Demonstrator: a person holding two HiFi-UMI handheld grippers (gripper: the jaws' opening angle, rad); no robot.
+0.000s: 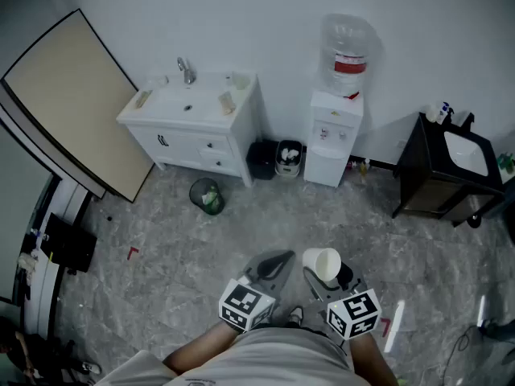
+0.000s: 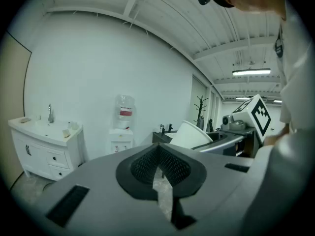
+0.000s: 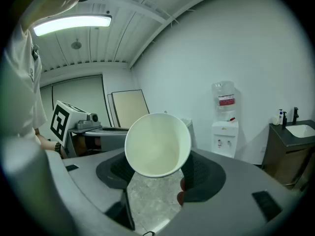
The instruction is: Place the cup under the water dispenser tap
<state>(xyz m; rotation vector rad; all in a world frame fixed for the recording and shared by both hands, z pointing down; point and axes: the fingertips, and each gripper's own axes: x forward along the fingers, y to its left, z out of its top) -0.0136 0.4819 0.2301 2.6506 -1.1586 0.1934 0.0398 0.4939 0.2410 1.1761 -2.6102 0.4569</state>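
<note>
Right gripper [image 1: 326, 273] grips the cup [image 1: 323, 262]: its jaws stand wide and press on the cup's wall. The cup is tilted, with its mouth turned up and back toward the person. Left gripper [image 1: 273, 265] is closed and empty, level with the right gripper and just beside it. The dispenser [image 1: 334, 131] stands against the far wall, between a white sink cabinet [image 1: 193, 115] and a black vanity [image 1: 442, 167], well apart from the cup. The whole carry is not yet done.

Likely hazards, judged from this position:

(a) Crushing or slipping. The cup looks like thin paper held by its side alone, so a tighter squeeze could buckle it and a looser one could drop it on the walk.

(b) Tilt. If the cup is released at this angle, it would probably roll or tip instead of standing.

(c) Collision. The recess under the tap [image 3: 219, 142] looks narrow beside the wide jaws, so they may strike the dispenser front on entry or drag the cup out on retreat.

(d) Misplacement. There appear to be two taps close together, so the cup could end up between them.

(e) Path. A green-lined bin [image 1: 208, 195] stands on the floor to the left of the direct line.
</note>
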